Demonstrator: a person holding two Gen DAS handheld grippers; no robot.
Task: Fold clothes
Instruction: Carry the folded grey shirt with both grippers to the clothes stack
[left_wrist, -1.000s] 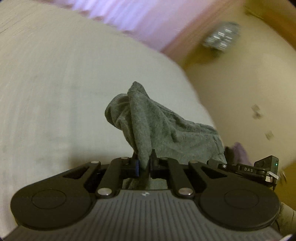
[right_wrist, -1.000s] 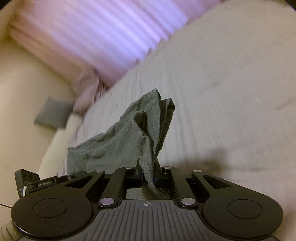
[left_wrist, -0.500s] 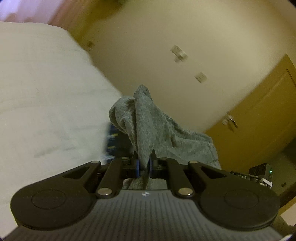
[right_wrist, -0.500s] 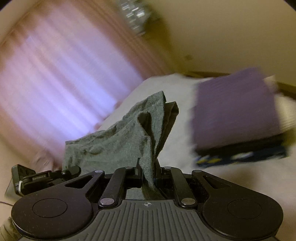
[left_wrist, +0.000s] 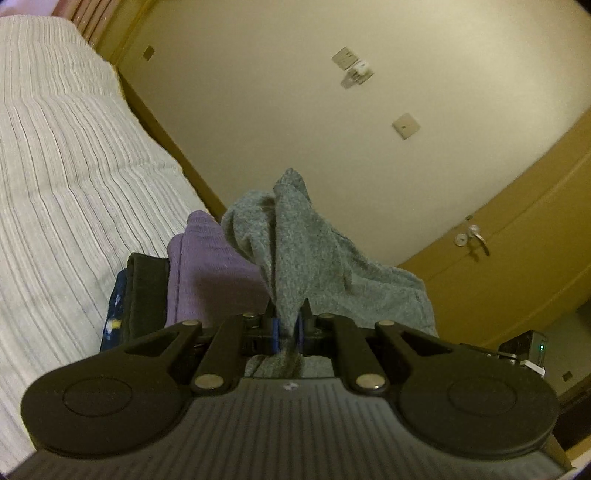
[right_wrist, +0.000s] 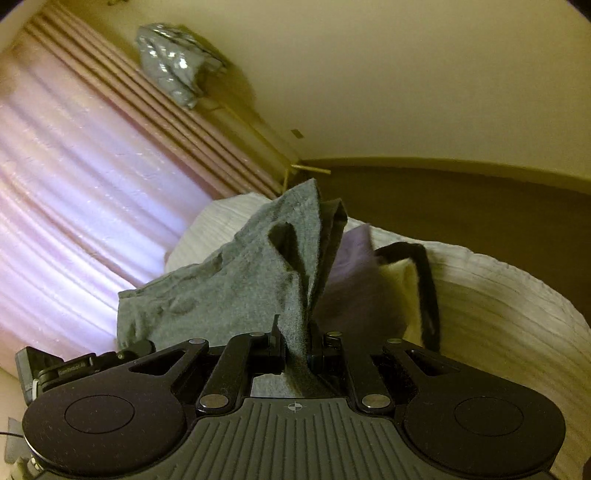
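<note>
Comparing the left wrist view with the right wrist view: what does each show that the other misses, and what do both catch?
Only the left wrist view shows the wooden door with its handle, the wall plates, and a dark blue patterned item in the pile.

Only the right wrist view shows the pink curtain and a silvery bundle up high.

Both show the grey garment pinched in a shut hand-held gripper, left and right, a folded purple garment and the ribbed white bedcover.

Grey knit garment (left_wrist: 314, 254), bunched & creased, hangs pinched above purple folded stack (left_wrist: 207, 266).
</note>
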